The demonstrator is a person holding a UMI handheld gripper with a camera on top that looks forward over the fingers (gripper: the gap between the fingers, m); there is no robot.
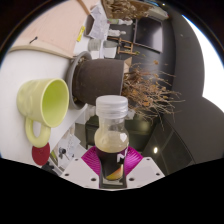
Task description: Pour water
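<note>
A small clear bottle [111,128] with a white cap [112,104] and dark contents stands between my fingers. My gripper [112,165] is shut on it, with the magenta pads [92,160] pressing its lower body from both sides. A pale yellow-green mug [42,102] is to the left of the bottle. Its mouth faces the bottle and its handle points toward me.
A dark round pot [98,78] with dried twiggy plants [155,95] sits just beyond the bottle. The surface is a white table [35,62]. A small dark red round thing [40,155] lies by the mug's handle. White fixtures [100,25] stand further back, and a black shape [195,135] is at the right.
</note>
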